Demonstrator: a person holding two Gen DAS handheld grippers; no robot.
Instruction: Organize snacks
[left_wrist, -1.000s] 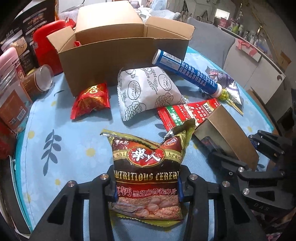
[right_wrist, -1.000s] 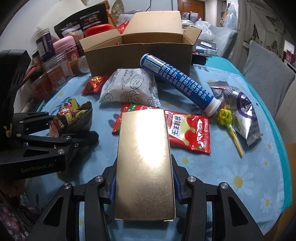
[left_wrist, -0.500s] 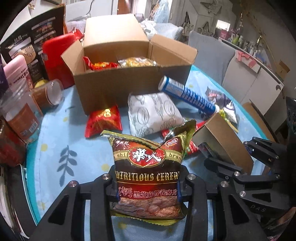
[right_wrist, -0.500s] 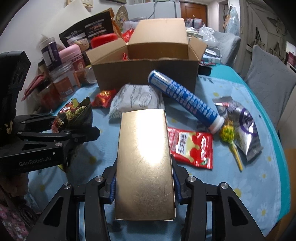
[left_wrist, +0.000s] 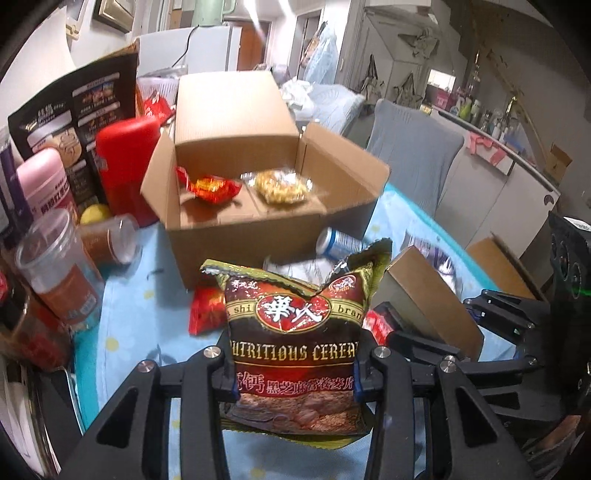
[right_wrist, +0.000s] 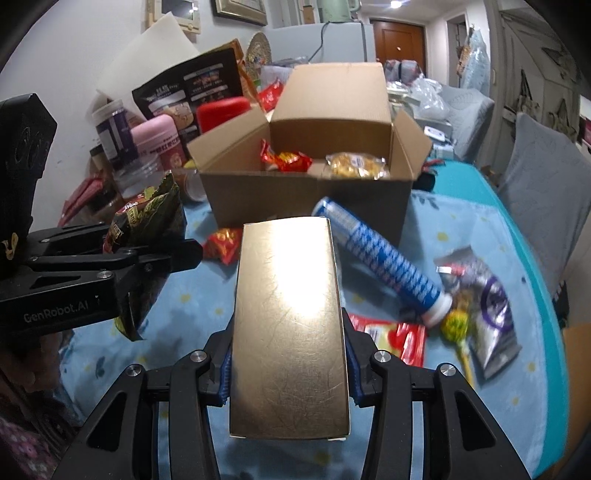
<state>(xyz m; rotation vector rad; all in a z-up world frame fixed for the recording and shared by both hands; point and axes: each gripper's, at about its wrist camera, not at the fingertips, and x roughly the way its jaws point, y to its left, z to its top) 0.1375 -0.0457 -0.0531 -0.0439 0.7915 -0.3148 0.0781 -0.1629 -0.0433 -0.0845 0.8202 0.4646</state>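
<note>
Between the jaws of the left gripper (left_wrist: 293, 384) a brown and green cereal packet (left_wrist: 295, 343) is clamped, its printed face turned to the camera and its torn top edge standing up and away from the fingertips. Between the jaws of the right gripper (right_wrist: 288, 373) a flat gold box (right_wrist: 290, 325) is clamped by its long sides, so that its long axis runs straight ahead along the fingers. Both things are held clear of the blue flowered tablecloth (right_wrist: 480, 229).

Ahead of both pairs of jaws, and lower than what they hold, the open cardboard box (left_wrist: 258, 236) is seen, its mouth turned upward and its flaps spread. Inside it a red wrapped snack (left_wrist: 208, 186) and a clear bag of yellow pieces (left_wrist: 282, 186) are lying side by side near the back wall; the floor nearer the front wall looks free.

From the left jaws the box lies straight ahead and slightly to the left; from the right jaws it lies straight ahead. Which gripper is nearer to it cannot be told. It is judged that each held thing must be carried forward over the front wall before it is let go. The gold box would enter end first, and it may need to be turned or laid flat.

Below and beyond the right jaws, a blue and white tube (right_wrist: 380, 262), a red sachet (right_wrist: 391, 336), a lollipop (right_wrist: 456, 326) and a silver packet (right_wrist: 487, 314) are left on the cloth.
</note>
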